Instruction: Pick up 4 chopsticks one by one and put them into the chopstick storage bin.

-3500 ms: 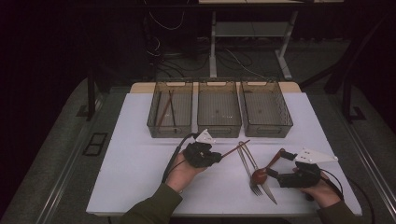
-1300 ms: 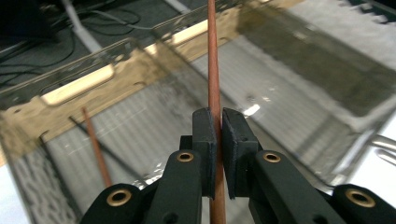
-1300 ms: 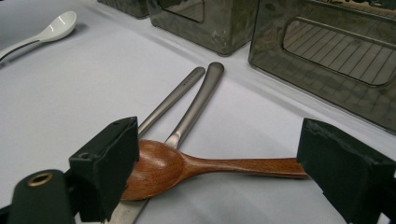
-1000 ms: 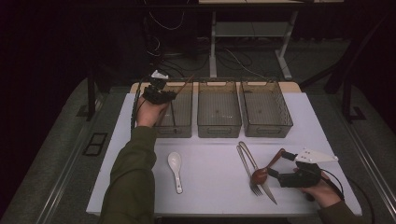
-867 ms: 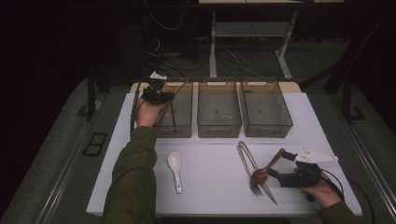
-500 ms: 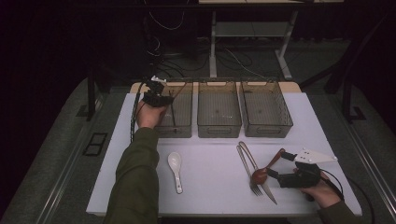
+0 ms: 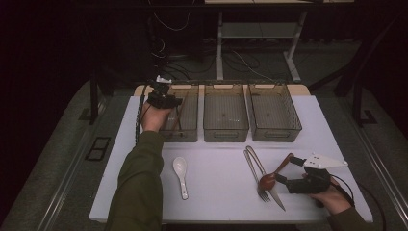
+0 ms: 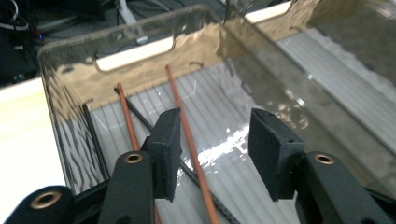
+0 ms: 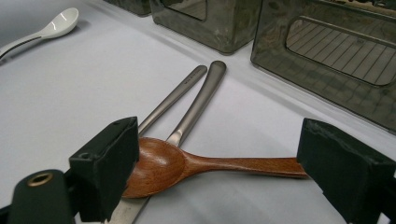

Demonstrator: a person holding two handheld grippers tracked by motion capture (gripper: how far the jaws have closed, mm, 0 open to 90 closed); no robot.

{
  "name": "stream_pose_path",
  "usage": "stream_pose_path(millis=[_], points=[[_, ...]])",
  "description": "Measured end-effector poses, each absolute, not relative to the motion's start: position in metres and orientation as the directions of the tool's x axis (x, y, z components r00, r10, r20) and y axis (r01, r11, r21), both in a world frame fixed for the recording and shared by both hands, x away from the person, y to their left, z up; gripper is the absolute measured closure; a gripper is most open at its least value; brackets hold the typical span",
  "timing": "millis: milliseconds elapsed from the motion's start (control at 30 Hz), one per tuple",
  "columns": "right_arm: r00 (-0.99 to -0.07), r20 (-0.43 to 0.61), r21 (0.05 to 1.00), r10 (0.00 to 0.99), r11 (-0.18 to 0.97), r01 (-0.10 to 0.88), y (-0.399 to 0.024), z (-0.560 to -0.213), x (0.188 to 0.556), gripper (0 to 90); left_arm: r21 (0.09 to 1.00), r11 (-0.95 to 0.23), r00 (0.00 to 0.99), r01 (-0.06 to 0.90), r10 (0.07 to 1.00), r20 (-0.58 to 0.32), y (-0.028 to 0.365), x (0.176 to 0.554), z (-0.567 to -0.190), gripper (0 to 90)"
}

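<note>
**Chopstick dropped in the left bin, wooden spoon up next**

Over at the far left, the left gripper (image 7: 166, 98) hangs above the smoky transparent plastic bin on the left (image 7: 192, 134), its jaws just having been opening and nothing between the pads now. Looking along it, the reddish-brown wooden chopstick (image 8: 187, 140) lies free on the ribbed floor of that bin, its long axis running from near the jaws away toward the far handle wall, beside a second reddish stick (image 8: 126, 116) and a thin black stick (image 8: 140, 116) crossing under it. So I'd call this the release step, done or nearly so.

On the near right, the right gripper (image 7: 284, 178) sits low on the white table (image 7: 216, 192), jaws spread wide either side of the dark wooden spoon (image 9: 187, 163). Bowl by one pad, handle tip by the other, it lies crosswise over the two steel utensil handles (image 9: 196, 93). Next move, I'd judge: turn across the handle, then close, without dragging the steel pieces
</note>
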State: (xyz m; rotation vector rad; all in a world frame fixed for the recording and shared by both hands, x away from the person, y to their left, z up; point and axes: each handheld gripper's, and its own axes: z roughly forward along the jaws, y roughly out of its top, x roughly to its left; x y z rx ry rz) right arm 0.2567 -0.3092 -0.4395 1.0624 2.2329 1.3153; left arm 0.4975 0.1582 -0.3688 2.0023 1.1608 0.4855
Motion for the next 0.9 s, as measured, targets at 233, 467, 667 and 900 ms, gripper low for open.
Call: stream_pose_path(millis=[233,467,667,900], points=[[-0.663,0.077,0.854,0.745,0.294,0.429,-0.310,-0.439,0.257,13.0,0.772,-0.296,0.550,0.562,0.831,-0.081,0.154,0.488,-0.355,42.1],[-0.663,0.073,0.854,0.745,0.297,0.428,-0.309,-0.439,0.256,13.0,0.763,-0.320,0.601,0.562,0.791,-0.112,0.150,0.472,-0.342,32.7],[-0.665,0.071,0.855,0.744,0.298,0.424,-0.309,-0.439,0.256,13.0,0.776,-0.340,0.642,0.531,0.759,-0.107,0.147,0.451,-0.337,27.6],[-0.664,0.071,0.855,0.744,0.298,0.425,-0.309,-0.439,0.256,13.0,0.786,-0.340,0.668,0.517,0.734,-0.122,0.145,0.425,-0.333,23.7]])
